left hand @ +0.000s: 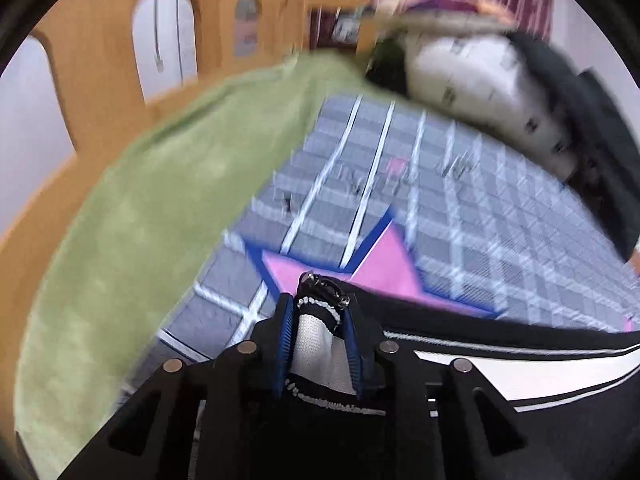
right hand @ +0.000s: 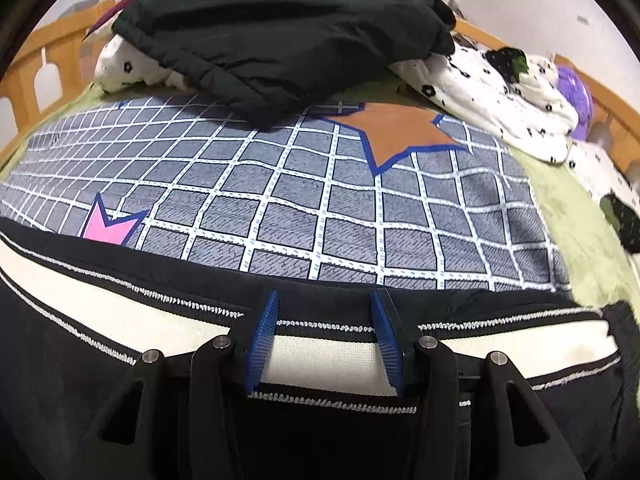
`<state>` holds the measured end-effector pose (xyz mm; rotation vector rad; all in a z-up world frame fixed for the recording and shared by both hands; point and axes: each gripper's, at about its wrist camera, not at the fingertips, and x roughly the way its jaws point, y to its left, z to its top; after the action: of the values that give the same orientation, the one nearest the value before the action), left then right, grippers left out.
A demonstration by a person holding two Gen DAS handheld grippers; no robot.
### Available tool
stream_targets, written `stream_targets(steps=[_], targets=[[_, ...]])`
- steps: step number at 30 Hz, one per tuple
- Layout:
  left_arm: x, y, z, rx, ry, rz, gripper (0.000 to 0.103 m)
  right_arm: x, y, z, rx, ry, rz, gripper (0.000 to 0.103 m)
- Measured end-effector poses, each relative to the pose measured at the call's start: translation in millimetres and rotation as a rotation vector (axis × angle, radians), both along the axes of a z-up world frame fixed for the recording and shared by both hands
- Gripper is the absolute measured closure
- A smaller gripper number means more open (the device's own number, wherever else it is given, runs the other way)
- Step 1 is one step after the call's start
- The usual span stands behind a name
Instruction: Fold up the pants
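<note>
Matt cloth pants (right hand: pixel 320 360), wooden bedframe (left hand: pixel 100 92)

Bedroom (wooden bed frame (right hand: pixel 24 92), bedding (right hand: pixel 280 200))

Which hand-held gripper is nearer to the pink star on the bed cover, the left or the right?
Left. The left hand-held gripper, shut on the pants, sits just below the pink star. In the right view, the right hand-held gripper is further from it.

I see a bed (right hand: pixel 24 80) with a wooden frame, covered by a grey checked sheet (right hand: pixel 280 208). On it lie the black pants (right hand: pixel 120 360), a dark jacket (right hand: pixel 280 40) and a white flowered quilt (right hand: pixel 500 92).
</note>
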<state>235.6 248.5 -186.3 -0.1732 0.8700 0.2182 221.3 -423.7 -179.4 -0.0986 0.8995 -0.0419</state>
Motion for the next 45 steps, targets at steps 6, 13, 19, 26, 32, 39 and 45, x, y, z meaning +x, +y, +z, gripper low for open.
stream_targets(steps=[6, 13, 19, 26, 32, 39, 45], targets=[[15, 0, -3, 0.057, 0.040, 0.053, 0.037, -1, 7, 6, -0.050, 0.030, -0.008, 0.055], [-18, -7, 18, 0.019, 0.065, 0.056, 0.032, -36, 10, 37, -0.012, 0.034, -0.082, 0.049], [-71, -52, 72, 0.008, -0.016, -0.074, 0.033, -96, 32, 77, 0.000, 0.012, -0.085, 0.048], [-129, -109, 176, -0.104, -0.162, -0.223, 0.034, -157, 70, 160, 0.027, -0.125, -0.110, 0.048], [-178, -144, 226, -0.147, -0.243, -0.294, 0.034, -177, 112, 217, 0.153, -0.164, -0.085, 0.048], [-207, -144, 186, -0.150, -0.202, -0.302, 0.030, -199, 162, 207, 0.241, -0.249, 0.049, 0.035], [-205, -101, 83, -0.236, -0.119, -0.210, 0.030, -197, 154, 135, 0.368, -0.238, 0.071, 0.035]])
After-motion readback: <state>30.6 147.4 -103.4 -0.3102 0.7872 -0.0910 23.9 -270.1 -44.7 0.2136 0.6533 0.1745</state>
